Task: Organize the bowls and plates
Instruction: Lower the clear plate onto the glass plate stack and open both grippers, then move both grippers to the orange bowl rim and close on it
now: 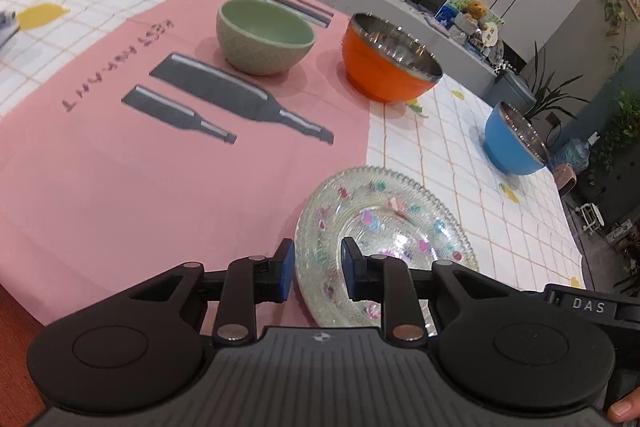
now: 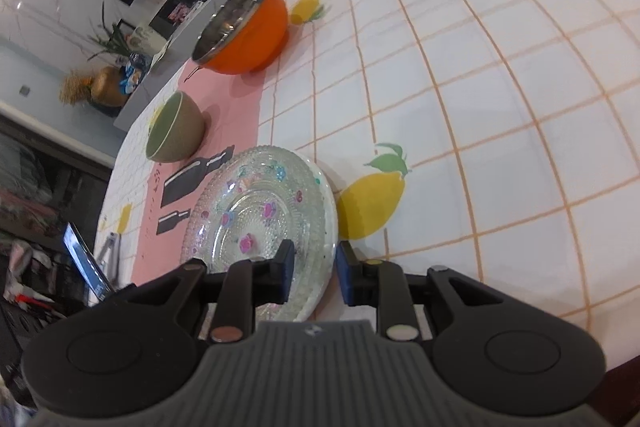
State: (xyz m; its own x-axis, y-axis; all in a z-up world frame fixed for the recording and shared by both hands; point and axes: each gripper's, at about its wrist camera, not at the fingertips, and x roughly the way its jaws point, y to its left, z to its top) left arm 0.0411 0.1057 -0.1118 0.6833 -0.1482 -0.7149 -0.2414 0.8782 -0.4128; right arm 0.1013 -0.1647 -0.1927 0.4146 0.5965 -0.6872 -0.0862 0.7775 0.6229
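Broadly, the scene is a table under a white checked cloth point(image 1: 460, 155) printed with lemons, and over part of it lies a pink placemat point(image 1: 160, 167) with bottle silhouettes, which looks like the intended staging ground, since two of the bowls stand on it. The orange steel-lined bowl point(image 1: 390, 59) sits upright at the mat's far corner, the green ceramic bowl point(image 1: 264, 37) just beside it further onto the mat, and the blue bowl point(image 1: 516, 139) stands well apart on the bare cloth, probably still waiting to be gathered in. Nearer to both cameras is the clear glass plate point(image 1: 384, 227) with coloured flower dots, lying across the mat's edge, partly on pink and partly on the checked cloth. Both tools close in on it from opposite sides, which suggests a two-handed lift of something wide, slippery and fragile. The left gripper point(image 1: 318, 267) has its blue pads parted with the near rim running between them, one finger over the plate's inside and one outside it, so it is open and straddling the edge, not pinching. The right gripper point(image 2: 314, 269) is likewise open, its pads set either side of the rim on its own side in the right wrist view, and no squeeze shows. My reading is that the plate is the piece in hand and neither grip is made yet; closing on beaded glass will call for care against slipping.
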